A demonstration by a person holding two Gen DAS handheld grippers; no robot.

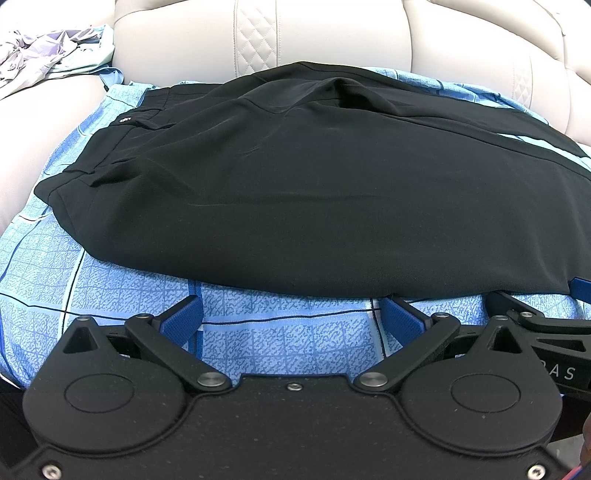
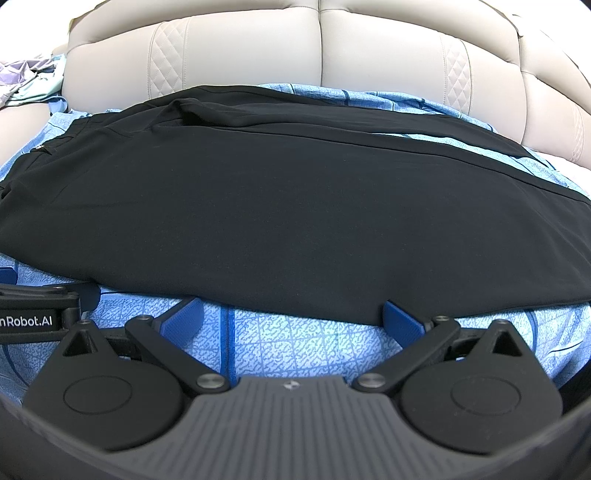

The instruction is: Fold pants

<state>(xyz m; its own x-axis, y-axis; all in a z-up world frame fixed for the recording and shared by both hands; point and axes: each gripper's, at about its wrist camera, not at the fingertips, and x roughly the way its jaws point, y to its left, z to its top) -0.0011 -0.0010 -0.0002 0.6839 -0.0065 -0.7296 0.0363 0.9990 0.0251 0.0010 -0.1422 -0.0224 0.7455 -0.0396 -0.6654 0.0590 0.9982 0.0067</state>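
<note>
Left gripper (image 1: pixel 291 317): one, two blue pads spread wide, grasping nothing, at the near hem. Right gripper (image 2: pixel 291 319): one, likewise released, just beside it. Pants (image 1: pixel 314 192): one black pair, laid flat across one blue patterned sheet (image 1: pixel 110 295), waistband to the left. Cream sofa (image 1: pixel 332 33): one, behind. Crumpled garments (image 1: pixel 40 51): one heap, far left, number unclear.

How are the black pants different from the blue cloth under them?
The black pants are plain and dark, while the blue cloth has a checked, speckled pattern. The pants lie on top; the cloth is spread beneath them and sticks out around their edges. The pants have a waistband with a small button at the left end; the cloth shows nothing like that. Both are soft fabric lying on the beige sofa.
</note>
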